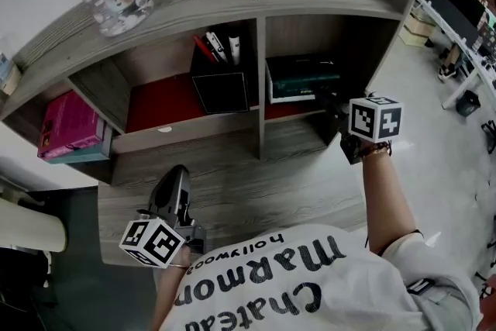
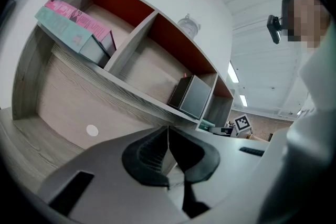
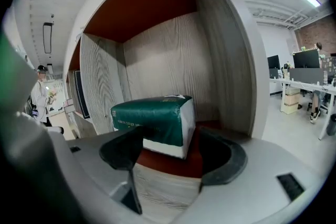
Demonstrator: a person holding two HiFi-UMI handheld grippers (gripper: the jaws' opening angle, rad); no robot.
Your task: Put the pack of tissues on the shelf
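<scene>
Landmark: black pen holder [image 1: 221,83] in the shelf unit's [image 1: 260,101] middle compartment.

Pack of tissues [image 3: 152,115]: green wrapper, white end. It lies flat on the red floor of the compartment just right of the pen holder, across the upright divider. It looks placed already, so I judge the step in hand to be release and withdrawal.

Right gripper [image 3: 170,140]: to the right of the pen holder and nearer the person, at the mouth of that compartment.
- Jaws spread wider than the pack, one either side of its near end.
- The left pad overlaps the pack's lower front corner; contact cannot be ruled out.
- Red floor shows between the right pad and the white end, so there is no squeeze. I read this as released, holding nothing.

Doing it well:
- Hold the jaws at this spread or wider.
- Draw straight back along the gripper's own line, so the left pad doesn't drag the wrapper and skew the pack.
- Stay off the compartment's outer wall.

Left gripper [image 2: 168,150]: well in front of the pen holder, low on the desk [image 1: 263,190], clenched with its pads together and empty
</scene>
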